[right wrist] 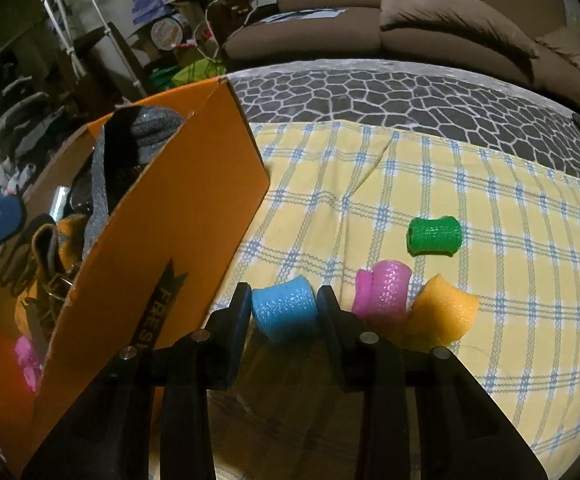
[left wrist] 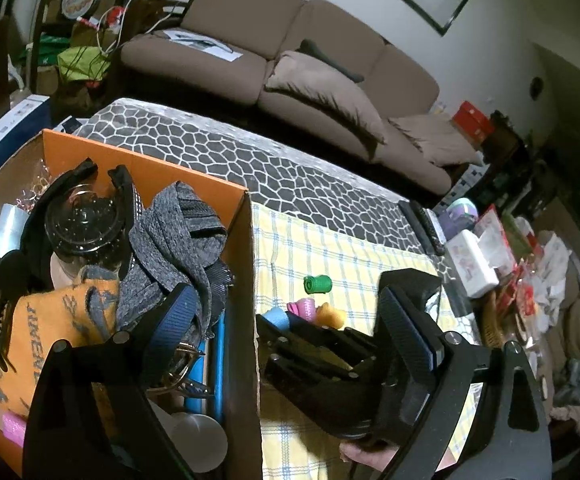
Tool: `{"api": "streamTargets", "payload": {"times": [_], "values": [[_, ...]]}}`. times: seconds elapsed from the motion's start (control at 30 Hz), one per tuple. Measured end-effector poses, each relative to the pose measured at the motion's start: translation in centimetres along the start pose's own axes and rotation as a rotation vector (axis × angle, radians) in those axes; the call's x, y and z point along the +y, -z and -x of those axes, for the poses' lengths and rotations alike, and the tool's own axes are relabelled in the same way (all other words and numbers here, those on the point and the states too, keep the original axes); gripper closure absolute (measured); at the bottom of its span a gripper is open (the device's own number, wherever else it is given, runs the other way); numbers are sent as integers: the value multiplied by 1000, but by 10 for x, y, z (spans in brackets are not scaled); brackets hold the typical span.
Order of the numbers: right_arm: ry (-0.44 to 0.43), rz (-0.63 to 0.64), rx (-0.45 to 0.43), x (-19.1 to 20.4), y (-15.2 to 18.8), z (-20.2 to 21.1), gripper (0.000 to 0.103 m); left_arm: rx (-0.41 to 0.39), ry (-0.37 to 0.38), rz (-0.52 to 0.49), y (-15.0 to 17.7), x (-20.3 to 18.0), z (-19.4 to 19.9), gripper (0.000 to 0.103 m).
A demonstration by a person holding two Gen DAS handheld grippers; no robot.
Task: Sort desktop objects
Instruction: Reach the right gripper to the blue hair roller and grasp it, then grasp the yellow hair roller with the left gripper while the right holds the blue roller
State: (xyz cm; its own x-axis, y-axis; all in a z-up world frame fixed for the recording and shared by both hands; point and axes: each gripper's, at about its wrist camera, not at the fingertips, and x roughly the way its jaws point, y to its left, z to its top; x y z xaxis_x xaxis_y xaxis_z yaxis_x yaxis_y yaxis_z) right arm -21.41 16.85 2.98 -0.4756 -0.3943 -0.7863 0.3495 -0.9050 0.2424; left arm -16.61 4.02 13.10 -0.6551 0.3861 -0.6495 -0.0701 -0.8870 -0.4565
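Observation:
Several foam rollers lie on the yellow checked cloth: a green roller apart at the back, a pink roller and an orange roller side by side. My right gripper is shut on a blue roller, one pad against each end, right beside the orange cardboard box. My left gripper stands wide open and holds nothing; one of its fingers is over the box, the other over the cloth.
The box is full of grey socks, a dark jar, orange fabric and straps. A remote, a white box and packets crowd the table's right end. A brown sofa stands behind. A hand shows below.

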Motion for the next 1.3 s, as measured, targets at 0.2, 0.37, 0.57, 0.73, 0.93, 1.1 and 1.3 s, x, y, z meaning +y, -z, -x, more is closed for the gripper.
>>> {"api": "streamTargets", "payload": {"times": [0.2,0.37,0.57,0.73,0.93,1.1,1.3], "values": [[-17,-57,-47,-15,-9,27,69,9,-9,-29,1,-7,-5,11],[29,-128,-107,-47,-17,68,69,26,-19,-83,4,-24,-13,11],[114,-237,-136,-100,-14,108,69,73,-50,-174,10,-57,-47,11],[127,-308,-146,-132,-6,125,69,121,-62,-237,19,-85,-80,11],[110,-357,-157,-149,-2,135,69,197,-151,-321,36,-100,-133,26],[96,-371,-161,-155,1,139,69,228,-200,-368,46,-103,-159,28],[87,-374,-155,-157,2,138,69,240,-243,-423,56,-106,-175,39]]}}
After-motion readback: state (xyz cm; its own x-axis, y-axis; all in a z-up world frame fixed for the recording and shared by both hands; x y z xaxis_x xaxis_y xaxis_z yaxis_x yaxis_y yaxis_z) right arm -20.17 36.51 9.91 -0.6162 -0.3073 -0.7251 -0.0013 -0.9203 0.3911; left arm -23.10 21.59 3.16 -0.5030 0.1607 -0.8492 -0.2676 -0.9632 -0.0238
